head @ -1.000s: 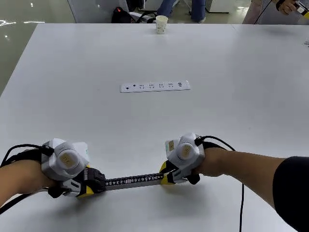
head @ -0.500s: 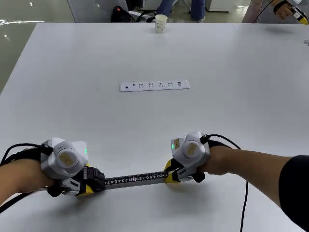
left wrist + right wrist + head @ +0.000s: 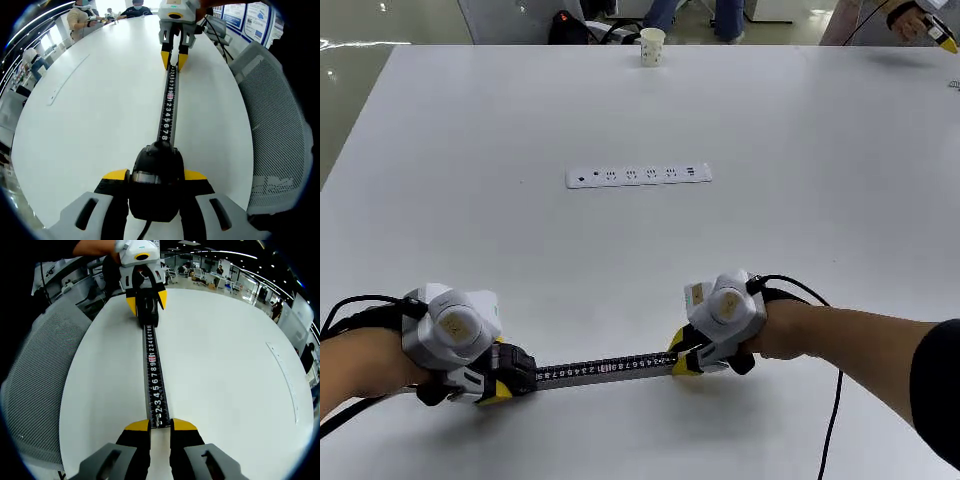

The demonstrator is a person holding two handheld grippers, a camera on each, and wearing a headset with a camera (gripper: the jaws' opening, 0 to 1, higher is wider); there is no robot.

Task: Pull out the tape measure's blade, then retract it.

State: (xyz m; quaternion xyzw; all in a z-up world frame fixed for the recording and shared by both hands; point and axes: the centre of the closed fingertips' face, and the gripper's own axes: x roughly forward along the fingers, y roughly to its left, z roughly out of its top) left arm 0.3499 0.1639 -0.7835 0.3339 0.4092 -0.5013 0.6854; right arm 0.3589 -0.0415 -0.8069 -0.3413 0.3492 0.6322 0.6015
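Nearer the person than the power strip, on the white table, the tape measure lies partly drawn out between the two grippers. The left gripper sits below and to the left of the strip, its yellow-tipped jaws closed against both sides of the black case. From the case the blade runs flat over the tabletop to the right, roughly parallel to the strip, printed numbers facing up. The right gripper is below the strip's right end. Its jaws are pinched almost together on the blade's free end, and the right gripper view shows that end clamped between the two yellow pads. Beyond the strip, near the table's far edge, stands a paper cup. A grey mesh chair stands off the table's edge on the side away from the strip.
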